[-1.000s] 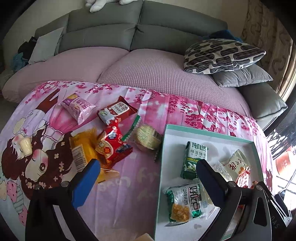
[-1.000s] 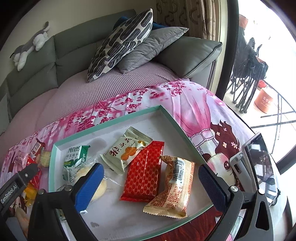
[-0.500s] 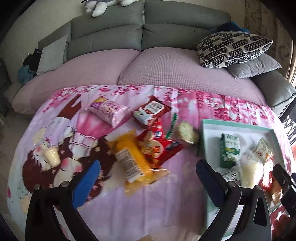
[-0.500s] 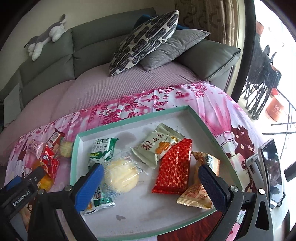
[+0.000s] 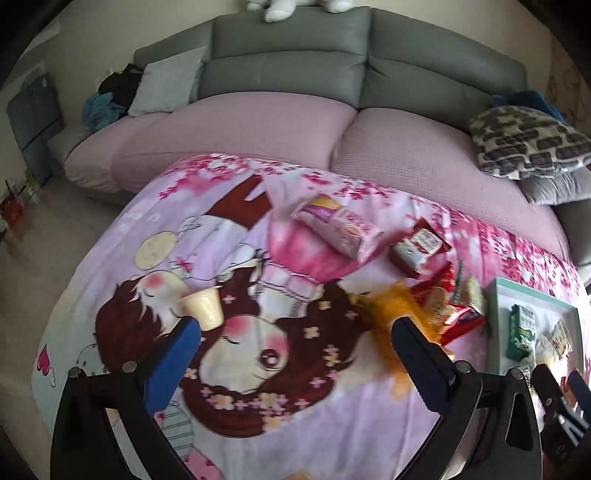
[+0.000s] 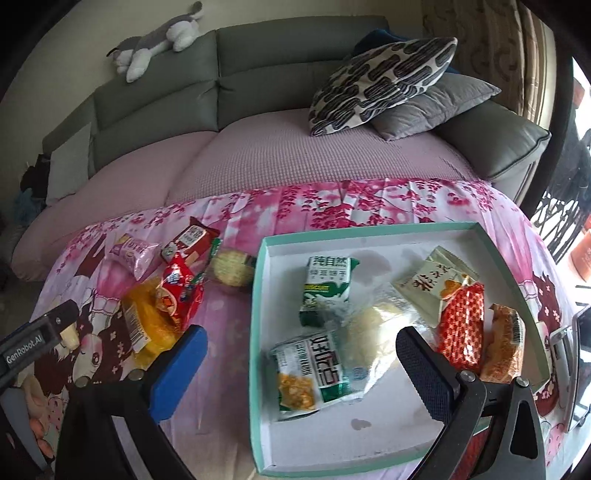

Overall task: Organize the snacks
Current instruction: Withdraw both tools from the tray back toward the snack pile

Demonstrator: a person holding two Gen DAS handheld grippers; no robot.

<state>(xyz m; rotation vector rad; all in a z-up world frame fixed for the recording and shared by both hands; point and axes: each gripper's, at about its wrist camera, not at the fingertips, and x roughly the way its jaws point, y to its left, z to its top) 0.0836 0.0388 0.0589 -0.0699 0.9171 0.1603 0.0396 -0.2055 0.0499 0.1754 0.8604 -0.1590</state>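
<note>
While both sets of jaws are being held spread and empty, the loose snacks (image 6: 166, 295) are lying heaped on the pink cloth (image 5: 332, 424) just left of the teal tray (image 6: 258, 332), presumably awaiting transfer to it. A cream cup (image 5: 202, 308) beside the left gripper (image 5: 295, 354) is being shown clearly only by the left wrist view, whereas the tray's packets (image 6: 327, 284) under the right gripper (image 6: 301, 365) are being shown fully by the right.

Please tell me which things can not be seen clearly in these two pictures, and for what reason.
- Yellow packet, left wrist view: blurred, partly behind the left tongs' finger.
- Clear-wrapped round cake, right wrist view: its lower right hidden by a finger of the right tongs.
- Teal tray, left wrist view: far side cut off by the edge.
- Plush toy, left wrist view: cut off at the top.
</note>
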